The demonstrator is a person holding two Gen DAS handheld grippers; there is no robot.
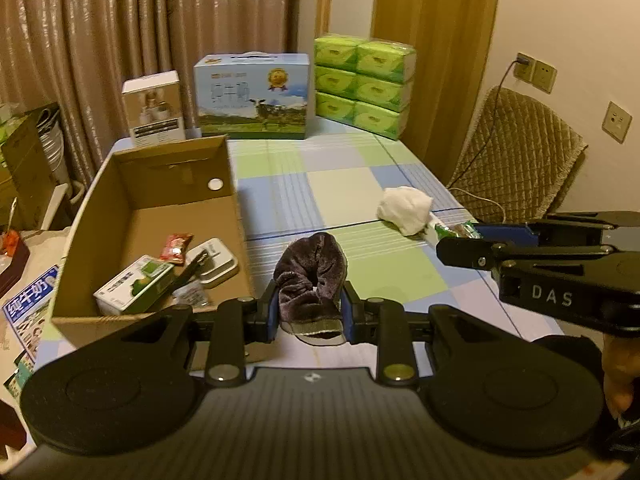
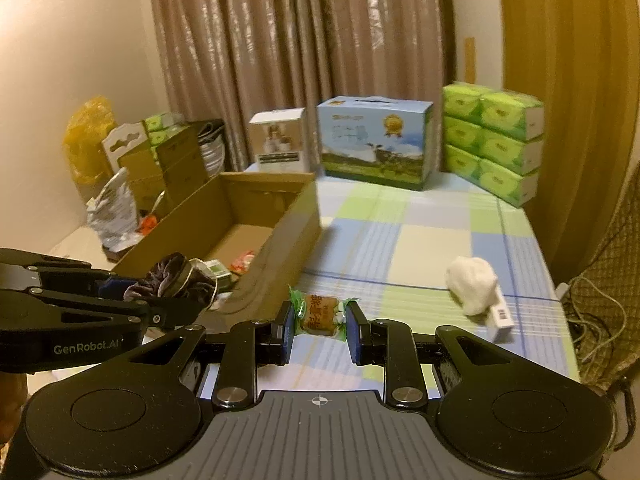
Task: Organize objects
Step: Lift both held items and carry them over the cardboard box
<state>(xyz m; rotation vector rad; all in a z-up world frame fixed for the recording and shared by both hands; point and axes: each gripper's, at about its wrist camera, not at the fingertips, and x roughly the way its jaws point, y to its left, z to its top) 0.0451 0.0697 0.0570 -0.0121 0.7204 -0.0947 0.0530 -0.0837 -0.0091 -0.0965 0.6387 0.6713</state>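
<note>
My left gripper [image 1: 310,314] is shut on a dark fuzzy sock [image 1: 312,280], held just right of the open cardboard box [image 1: 236,200]. The right wrist view shows that sock [image 2: 176,278] at the box's near corner. My right gripper [image 2: 319,330] is shut on a green-wrapped snack packet [image 2: 320,314], held above the checked tablecloth. In the left wrist view the packet [image 1: 460,231] pokes out of the right gripper's tips. A white balled sock [image 1: 406,208] lies on the cloth, partly over a small white box [image 2: 500,318].
The cardboard box holds a green-and-white carton [image 1: 132,284], a red packet [image 1: 176,245] and a white flat item [image 1: 216,262]. A blue milk case [image 1: 252,96], a white box [image 1: 154,108] and stacked green tissue packs [image 1: 362,84] line the far edge. A padded chair [image 1: 520,160] stands right.
</note>
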